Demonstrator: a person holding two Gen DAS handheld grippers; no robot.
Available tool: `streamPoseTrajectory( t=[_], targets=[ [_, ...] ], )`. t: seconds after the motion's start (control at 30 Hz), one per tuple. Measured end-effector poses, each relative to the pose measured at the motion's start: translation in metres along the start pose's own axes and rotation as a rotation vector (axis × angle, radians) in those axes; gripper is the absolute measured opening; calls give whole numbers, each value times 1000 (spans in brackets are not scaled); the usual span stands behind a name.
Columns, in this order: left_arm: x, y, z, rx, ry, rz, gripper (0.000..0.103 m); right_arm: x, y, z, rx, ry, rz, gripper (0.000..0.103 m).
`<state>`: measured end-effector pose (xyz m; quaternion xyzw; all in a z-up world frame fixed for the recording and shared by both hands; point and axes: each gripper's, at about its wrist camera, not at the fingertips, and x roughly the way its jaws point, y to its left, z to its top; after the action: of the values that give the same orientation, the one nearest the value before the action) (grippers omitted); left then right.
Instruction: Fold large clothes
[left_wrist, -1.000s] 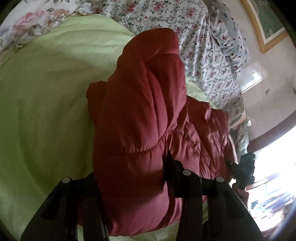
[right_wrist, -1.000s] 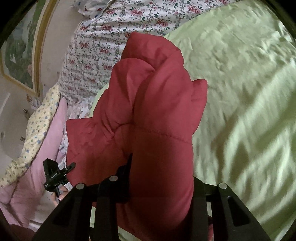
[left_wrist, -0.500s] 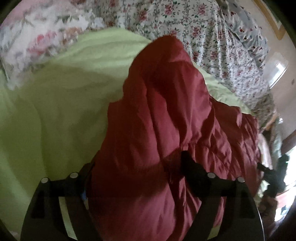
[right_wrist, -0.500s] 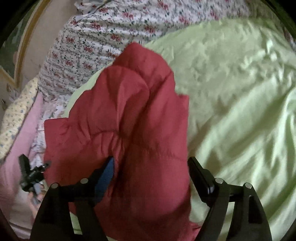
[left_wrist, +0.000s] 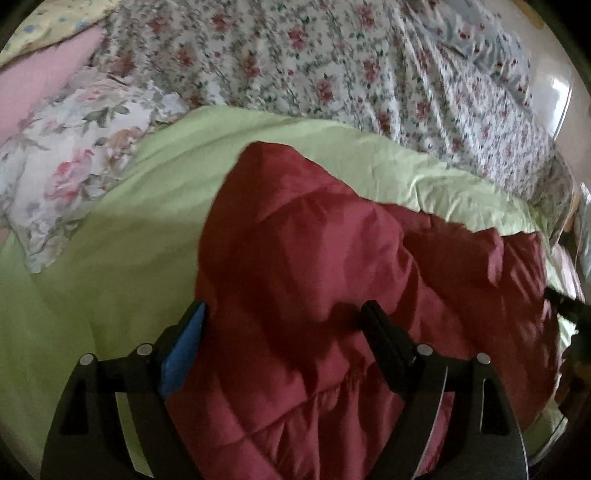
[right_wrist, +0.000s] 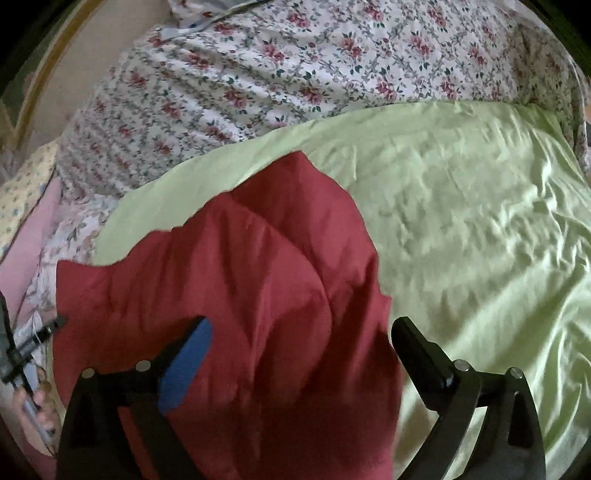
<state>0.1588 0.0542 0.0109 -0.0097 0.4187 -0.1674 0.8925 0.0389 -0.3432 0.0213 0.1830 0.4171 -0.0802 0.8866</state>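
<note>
One red quilted jacket (left_wrist: 332, 280) lies bunched on one light green sheet (left_wrist: 122, 258) spread over a bed. In the left wrist view the left gripper (left_wrist: 284, 314) has its two fingers spread wide apart, one on either side of a jacket fold; the blue pad (left_wrist: 184, 350) of the left-hand finger lies just beside the jacket's edge, and the fabric between the fingers is not pinched. In the right wrist view the right gripper (right_wrist: 299, 328) likewise stands with its two fingers wide apart over the jacket (right_wrist: 229, 295): one blue-padded finger (right_wrist: 184, 365) lies over the red fabric, the other black finger (right_wrist: 417, 354) lies over the green sheet (right_wrist: 461, 229), just past the jacket's right edge. Behind the sheet runs one small-flowered cover (left_wrist: 332, 70) (right_wrist: 277, 70). To the left in the left wrist view lie one large-rose pillow (left_wrist: 70, 170) and one pink cushion (left_wrist: 40, 74). At the right wrist view's left edge, the other gripper's black frame (right_wrist: 14, 350) shows.
</note>
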Motion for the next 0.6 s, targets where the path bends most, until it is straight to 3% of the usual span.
streamPoseTrajectory(
  t=[0.03, 0.13, 0.2, 0.23, 0.27, 0.37, 0.5, 0.6],
  targets=[
    [7, -1, 0, 3, 12, -10, 83, 3, 2, 3, -4, 4, 1, 99],
    [15, -6, -2, 15, 31, -25, 56, 13, 13, 8, -41, 5, -16, 98],
    [17, -7, -3, 20, 32, -29, 40, 16, 22, 6, -92, 1, -63, 76],
    [15, -6, -3, 20, 27, -36, 31, 17, 24, 5, -102, -3, -84, 44],
    [13, -7, -2, 16, 20, -42, 24, 16, 25, 4, -100, -11, -85, 28],
    [6, -7, 9, 10, -12, -67, 17, 4, 26, 5, -98, -70, -74, 16],
    [-4, -10, 35, 0, -63, -113, 15, -15, 26, 22, -73, -157, -50, 14],
    [1, -10, 51, -21, -82, -131, 15, -12, 25, 36, -67, -172, -65, 14]
  ],
)
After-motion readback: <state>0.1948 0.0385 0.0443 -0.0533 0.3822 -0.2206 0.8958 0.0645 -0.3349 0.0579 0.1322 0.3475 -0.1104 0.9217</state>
